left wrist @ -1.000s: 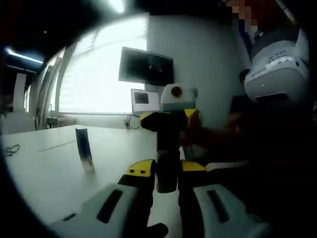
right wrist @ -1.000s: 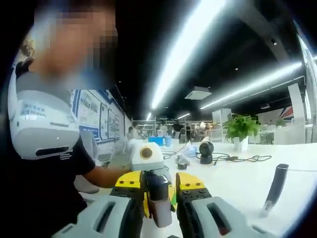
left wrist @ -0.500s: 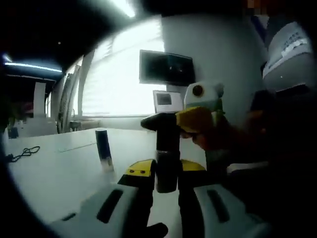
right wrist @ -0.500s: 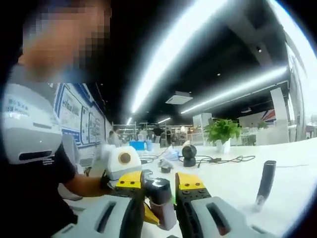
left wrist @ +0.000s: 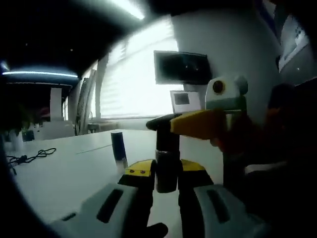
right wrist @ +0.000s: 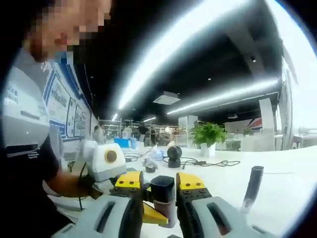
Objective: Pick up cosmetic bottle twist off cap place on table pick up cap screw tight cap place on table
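Cosmetic bottle (left wrist: 167, 166): dark body, black cap (right wrist: 162, 187). Left gripper (left wrist: 166, 181): black jaws with yellow tips, pale grey housings; right gripper (right wrist: 161, 191) the same. Worktop (left wrist: 59, 173): white. Far tube (right wrist: 251, 186): black. Plant (right wrist: 208, 133): green leaves.

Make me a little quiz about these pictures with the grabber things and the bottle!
1. True or false: the left gripper holds the cosmetic bottle upright.
2. What does the right gripper pinch? A) the cap B) a cable C) a plant
3. What colour is the table?

Key: 1 true. 2 A. 3 white.
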